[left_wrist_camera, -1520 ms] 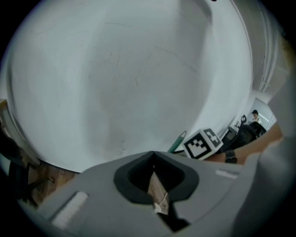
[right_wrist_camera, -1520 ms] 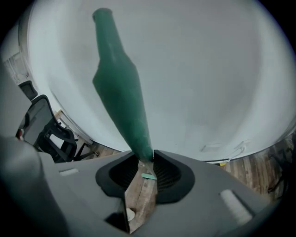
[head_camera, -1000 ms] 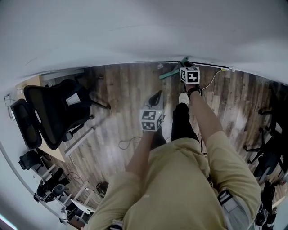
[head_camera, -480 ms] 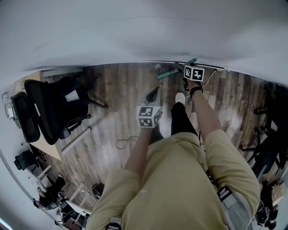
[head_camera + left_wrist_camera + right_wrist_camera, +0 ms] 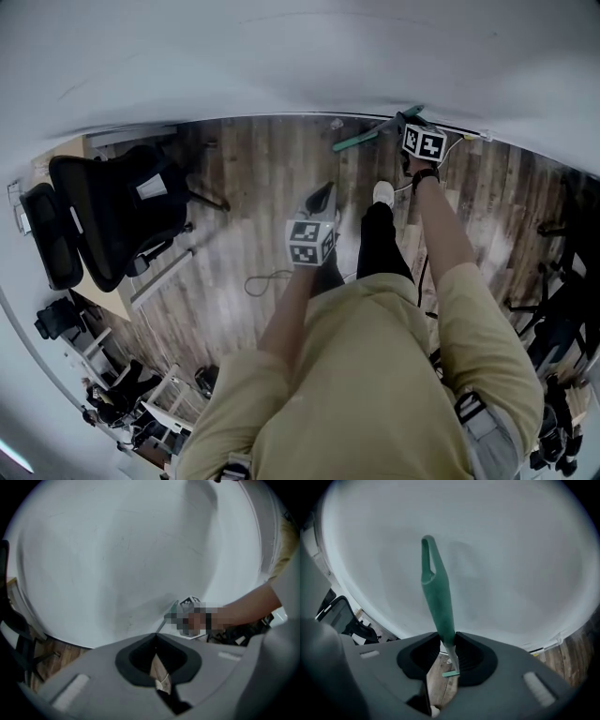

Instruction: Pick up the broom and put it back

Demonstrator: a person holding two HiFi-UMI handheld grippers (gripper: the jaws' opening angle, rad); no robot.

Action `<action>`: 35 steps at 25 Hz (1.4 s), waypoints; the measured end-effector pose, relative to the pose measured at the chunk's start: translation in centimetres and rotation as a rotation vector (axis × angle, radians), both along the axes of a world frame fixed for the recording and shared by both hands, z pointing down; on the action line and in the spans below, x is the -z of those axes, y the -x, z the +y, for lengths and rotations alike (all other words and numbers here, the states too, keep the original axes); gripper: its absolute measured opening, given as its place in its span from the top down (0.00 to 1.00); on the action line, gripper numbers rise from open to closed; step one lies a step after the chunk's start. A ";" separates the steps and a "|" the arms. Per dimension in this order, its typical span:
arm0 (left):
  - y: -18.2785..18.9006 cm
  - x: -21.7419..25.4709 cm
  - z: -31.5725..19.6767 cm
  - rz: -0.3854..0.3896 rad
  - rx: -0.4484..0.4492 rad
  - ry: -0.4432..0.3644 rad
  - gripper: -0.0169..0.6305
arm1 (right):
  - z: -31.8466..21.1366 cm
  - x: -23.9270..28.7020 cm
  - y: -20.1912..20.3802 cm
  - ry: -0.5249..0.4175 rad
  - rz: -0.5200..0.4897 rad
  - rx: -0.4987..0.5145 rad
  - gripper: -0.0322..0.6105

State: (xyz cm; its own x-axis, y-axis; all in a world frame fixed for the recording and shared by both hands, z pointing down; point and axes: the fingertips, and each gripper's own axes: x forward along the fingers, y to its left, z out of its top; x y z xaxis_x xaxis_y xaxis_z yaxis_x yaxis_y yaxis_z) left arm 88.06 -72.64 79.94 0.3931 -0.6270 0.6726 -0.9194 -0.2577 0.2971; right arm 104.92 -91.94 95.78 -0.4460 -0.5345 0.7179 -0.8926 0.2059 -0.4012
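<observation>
Now right gripper (image 5: 449,641) (jaws just closed in) clamps green broom (image 5: 438,597).

Tan shirt (image 5: 375,375), black trousers (image 5: 380,246), white shoe (image 5: 382,193), dark wristband (image 5: 424,175), grey left tool (image 5: 323,197), right tool (image 5: 400,122), black-and-white marker cubes (image 5: 311,242)

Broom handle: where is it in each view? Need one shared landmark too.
Head view: broom handle near the top, right of centre.
Left gripper view: handle small, just right of centre.
Right gripper view: handle centre, running up the picture.
Shared landmark: white wall.
</observation>
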 end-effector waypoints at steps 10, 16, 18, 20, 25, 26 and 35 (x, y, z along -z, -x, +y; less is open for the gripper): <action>-0.2 -1.4 0.0 0.027 0.030 0.038 0.97 | 0.0 0.0 11.8 -0.036 -0.063 0.314 0.78; 2.5 -1.7 0.0 0.012 0.058 0.036 0.97 | 0.1 0.1 19.5 -0.050 -0.151 0.361 0.74; 4.0 -1.7 0.3 0.001 0.083 0.038 0.97 | 0.0 0.3 21.7 -0.057 -0.172 0.386 0.74; 5.2 -1.8 0.7 -0.005 0.108 0.041 0.97 | 0.1 0.2 22.9 -0.047 -0.193 0.392 0.73; 7.2 -2.1 1.6 0.004 0.151 0.046 0.97 | 1.2 -0.8 23.1 0.010 -0.200 0.379 0.51; 7.3 -2.2 1.7 0.008 0.153 0.046 0.97 | 1.4 -1.0 23.0 0.010 -0.194 0.385 0.47; 6.3 -2.3 2.3 0.030 0.119 0.046 0.97 | 1.6 -1.0 20.0 0.003 -0.170 0.332 0.37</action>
State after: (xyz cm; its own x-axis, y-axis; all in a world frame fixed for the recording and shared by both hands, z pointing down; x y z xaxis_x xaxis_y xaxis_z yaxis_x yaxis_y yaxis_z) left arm 81.81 -70.36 82.24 0.3379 -0.6389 0.6911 -0.9333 -0.1328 0.3336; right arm 84.88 -90.34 96.80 -0.7075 -0.3388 0.6202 -0.6981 0.4714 -0.5389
